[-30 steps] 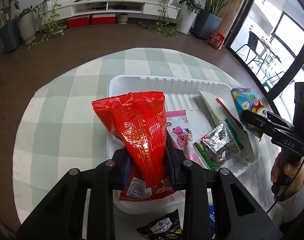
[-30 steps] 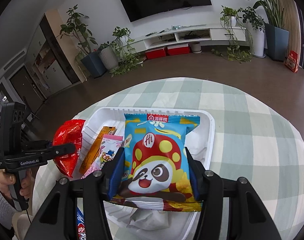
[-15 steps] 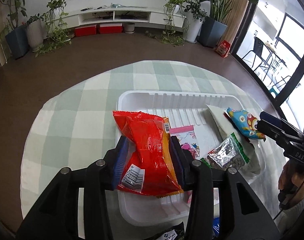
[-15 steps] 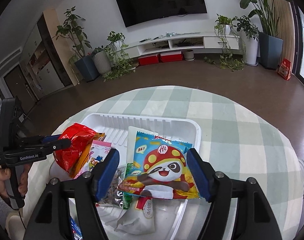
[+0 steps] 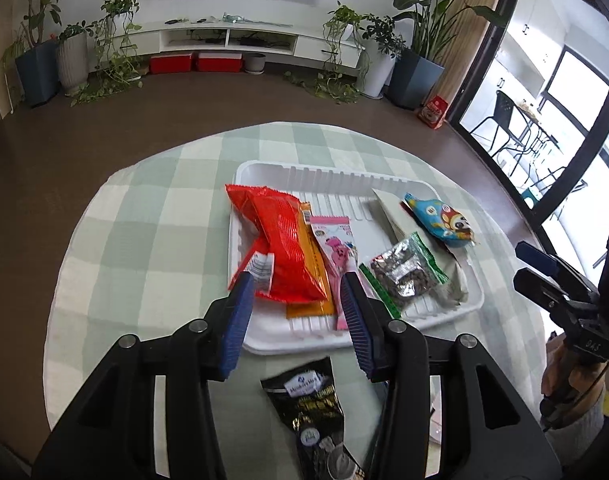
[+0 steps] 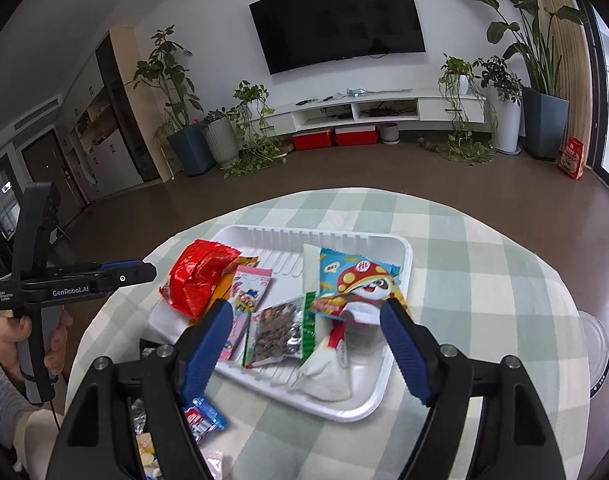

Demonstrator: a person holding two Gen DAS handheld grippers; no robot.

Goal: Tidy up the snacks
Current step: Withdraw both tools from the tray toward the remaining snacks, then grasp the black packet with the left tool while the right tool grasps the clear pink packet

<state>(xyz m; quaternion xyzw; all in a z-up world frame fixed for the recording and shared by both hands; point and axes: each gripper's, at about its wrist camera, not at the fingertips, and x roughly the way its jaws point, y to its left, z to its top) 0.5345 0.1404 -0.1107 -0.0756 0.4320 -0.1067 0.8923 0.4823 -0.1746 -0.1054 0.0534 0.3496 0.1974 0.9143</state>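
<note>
a white tray is sitting on a round table under a green and white checked cloth, filling the middle of both wrist views. in the left wrist view the left gripper is reaching up from the bottom of the frame; its jaws are opening and nothing is pressed between the blue pads. the red snack bag is lying just above the fingertips, at the left end of the tray, partly over an orange packet. to its right a pink packet is lying flat, and further right a clear bag of seeds with green edges. the blue panda snack bag is resting at the tray's upper right, on a white bag. a black packet is lying on the cloth outside the tray, at the lower middle of the frame.

in the right wrist view the right gripper is coming in from the bottom, jaws opening wide and gripping nothing; the panda bag is lying in the tray just above the gap between the fingertips, free of both pads. the red bag is sitting at the tray's left end. at the left edge a hand is holding the other gripper's handle.
</note>
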